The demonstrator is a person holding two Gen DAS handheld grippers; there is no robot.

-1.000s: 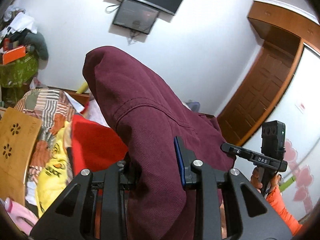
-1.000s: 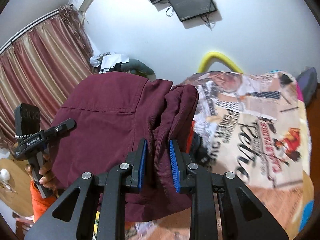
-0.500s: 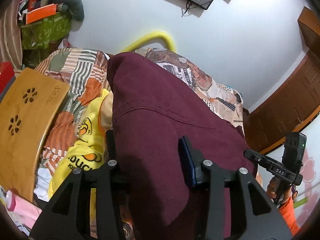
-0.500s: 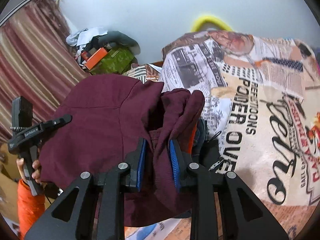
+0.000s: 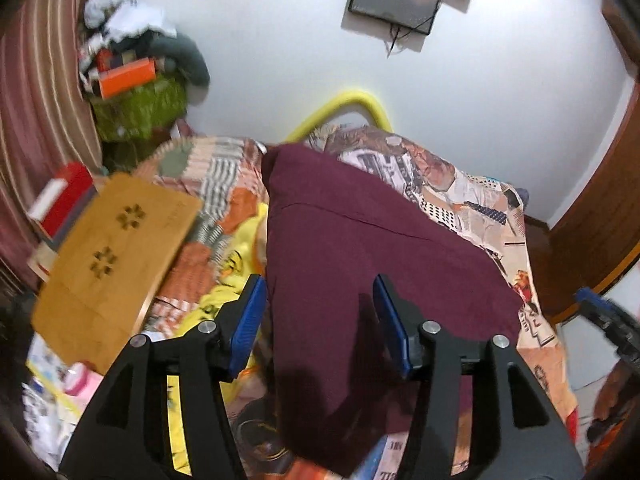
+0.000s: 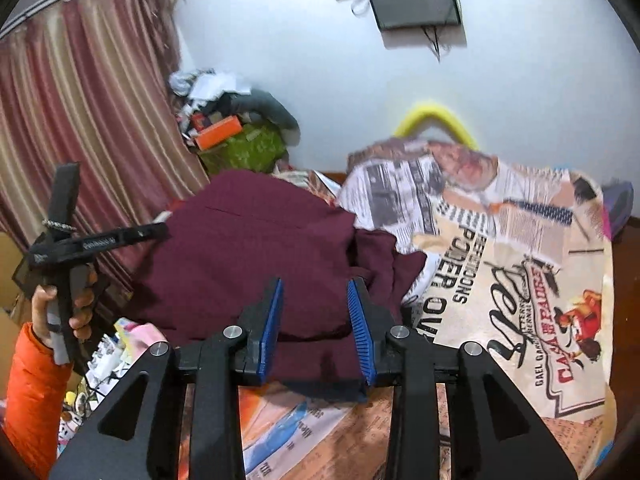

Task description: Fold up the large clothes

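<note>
From the left wrist view, the left gripper (image 5: 318,316) has let go: its blue pads, clamped on the maroon garment (image 5: 372,264) a moment ago, now stand wide apart above it. The garment lies spread on the printed bedspread (image 5: 472,196), no longer hoisted. A wooden lap tray (image 5: 116,264) sits to the left.

From the right wrist view, the right gripper (image 6: 316,312) has also released, jaws parted over the cloth's near edge. The green basket (image 6: 248,148) holds an orange box (image 6: 218,132) and heaped clothes.
</note>
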